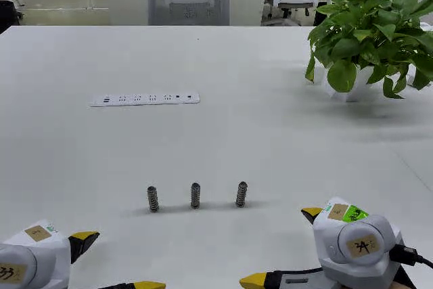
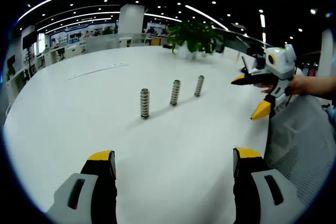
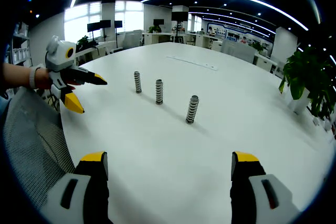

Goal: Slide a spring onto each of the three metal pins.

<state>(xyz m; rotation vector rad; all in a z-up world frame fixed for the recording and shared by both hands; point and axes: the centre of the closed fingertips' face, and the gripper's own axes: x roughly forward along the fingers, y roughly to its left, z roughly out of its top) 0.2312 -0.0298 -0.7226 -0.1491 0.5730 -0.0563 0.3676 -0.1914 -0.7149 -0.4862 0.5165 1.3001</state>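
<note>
Head view: power strip point(image 1: 145, 99) & plant point(image 1: 369, 38) well behind springs point(image 1: 195, 195); left gripper point(image 1: 116, 262), right gripper point(image 1: 281, 247) jaws wide, empty.

- The left gripper point(image 1: 116, 262) sits low at about 7 o'clock of the head view, its jaws spread wide and nothing between the yellow tips.
- The right gripper point(image 1: 283, 247) sits at about 5 o'clock, its jaws just as wide and empty.
- In the left gripper view the right hand point(image 2: 302, 85) holds its gripper at 3 o'clock.
- In the right gripper view the left hand point(image 3: 44, 80) holds its gripper at 9 o'clock.
</note>
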